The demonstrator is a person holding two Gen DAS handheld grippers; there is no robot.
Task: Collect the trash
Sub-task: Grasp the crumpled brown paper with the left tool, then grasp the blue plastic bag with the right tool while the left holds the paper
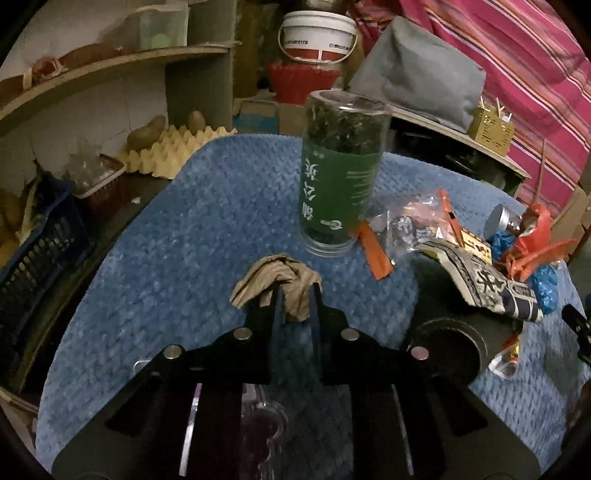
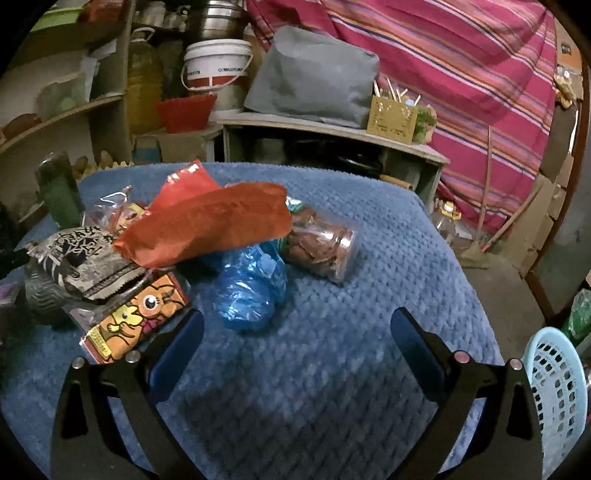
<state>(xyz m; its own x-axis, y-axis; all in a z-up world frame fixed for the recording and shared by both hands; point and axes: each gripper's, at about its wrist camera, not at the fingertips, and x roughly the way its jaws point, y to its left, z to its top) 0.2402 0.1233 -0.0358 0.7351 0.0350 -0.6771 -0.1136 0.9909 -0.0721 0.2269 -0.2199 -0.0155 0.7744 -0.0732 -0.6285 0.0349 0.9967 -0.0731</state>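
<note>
My left gripper (image 1: 297, 288) is shut on a crumpled brown paper (image 1: 269, 277) that rests on the blue knitted cloth (image 1: 207, 221). Just beyond it stands a tall green-labelled jar (image 1: 341, 173). To its right lies a heap of trash: an orange strip (image 1: 376, 254), clear wrappers (image 1: 406, 221), a patterned pouch (image 1: 491, 284) and a red bag (image 1: 532, 240). My right gripper (image 2: 297, 315) is open above the cloth (image 2: 332, 369) with nothing between its fingers. Ahead of it lie a blue plastic bag (image 2: 251, 288), a red wrapper (image 2: 214, 225), an orange cartoon packet (image 2: 136, 317) and a clear jar (image 2: 321, 251) on its side.
A light blue basket (image 2: 557, 387) stands off the cloth's right edge. An egg tray (image 1: 177, 151) with potatoes and a dark blue crate (image 1: 40, 251) sit to the left. Shelves, a white bucket (image 1: 317, 35) and a grey bag (image 2: 314, 77) crowd the back.
</note>
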